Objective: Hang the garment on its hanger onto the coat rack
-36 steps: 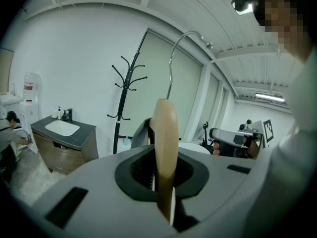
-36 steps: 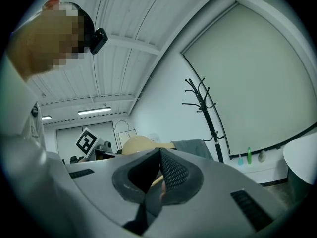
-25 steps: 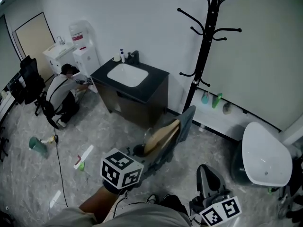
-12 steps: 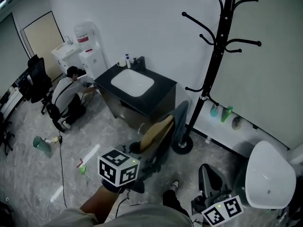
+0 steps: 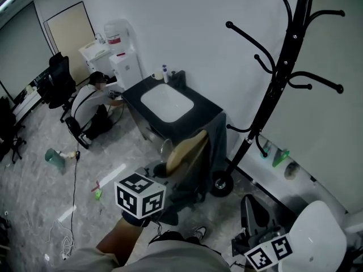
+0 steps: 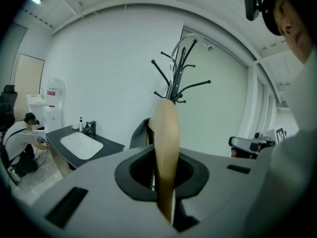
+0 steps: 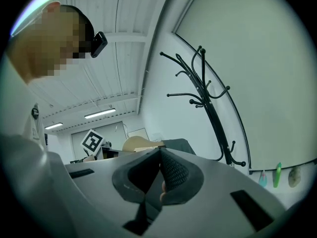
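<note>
A wooden hanger (image 5: 184,151) carries a dark grey garment (image 5: 211,146). My left gripper (image 5: 163,176) is shut on the hanger's wooden body, seen edge-on between the jaws as the hanger (image 6: 166,143) in the left gripper view, with its metal hook (image 6: 177,51) rising above. The black coat rack (image 5: 282,81) stands just right of the garment, its base (image 5: 221,185) on the floor. In the left gripper view the coat rack (image 6: 184,83) stands straight behind the hook. My right gripper (image 5: 247,203) is low at the right, apart from the hanger. Its jaws (image 7: 160,155) are shut with nothing between them.
A black cabinet with a white sink (image 5: 168,102) stands against the wall behind the garment. A person (image 5: 91,103) crouches left of it by a water dispenser (image 5: 122,47). A white rounded seat (image 5: 317,237) is at the bottom right. Cables (image 5: 74,186) and a green object (image 5: 54,156) lie on the floor.
Both grippers and the head camera have moved toward the coat rack, which now looms larger and nearer at the right. The left gripper still holds the hanger with the garment.
</note>
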The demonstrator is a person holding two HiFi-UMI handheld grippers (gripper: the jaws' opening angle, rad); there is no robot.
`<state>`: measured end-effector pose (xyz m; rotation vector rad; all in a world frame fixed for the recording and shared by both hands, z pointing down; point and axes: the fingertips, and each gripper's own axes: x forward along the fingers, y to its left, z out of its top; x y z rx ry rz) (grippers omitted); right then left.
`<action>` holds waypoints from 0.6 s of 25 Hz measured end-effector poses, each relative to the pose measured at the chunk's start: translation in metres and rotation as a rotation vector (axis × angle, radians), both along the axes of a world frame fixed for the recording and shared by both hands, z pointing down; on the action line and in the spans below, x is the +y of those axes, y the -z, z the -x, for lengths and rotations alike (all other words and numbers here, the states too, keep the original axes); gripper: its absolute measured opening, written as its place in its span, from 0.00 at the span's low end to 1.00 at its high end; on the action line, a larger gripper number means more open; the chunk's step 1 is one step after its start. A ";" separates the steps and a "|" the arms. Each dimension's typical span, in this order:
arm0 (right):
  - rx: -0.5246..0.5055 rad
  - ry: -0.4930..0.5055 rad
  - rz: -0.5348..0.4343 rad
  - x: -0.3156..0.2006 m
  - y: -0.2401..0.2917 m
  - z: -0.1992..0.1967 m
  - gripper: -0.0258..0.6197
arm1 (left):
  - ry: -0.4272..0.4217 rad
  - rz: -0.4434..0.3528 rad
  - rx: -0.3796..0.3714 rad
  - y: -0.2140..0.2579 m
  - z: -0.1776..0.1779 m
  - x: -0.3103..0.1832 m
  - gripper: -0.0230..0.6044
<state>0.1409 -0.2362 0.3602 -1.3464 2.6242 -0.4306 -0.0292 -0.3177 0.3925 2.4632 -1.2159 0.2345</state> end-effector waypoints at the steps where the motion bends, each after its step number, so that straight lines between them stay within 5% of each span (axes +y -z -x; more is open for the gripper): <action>1: -0.003 0.009 -0.002 -0.008 0.001 -0.003 0.06 | 0.009 0.001 0.000 0.002 -0.002 -0.010 0.08; 15: -0.034 -0.013 -0.036 -0.099 0.017 -0.027 0.06 | -0.013 -0.009 0.013 0.042 -0.019 -0.154 0.08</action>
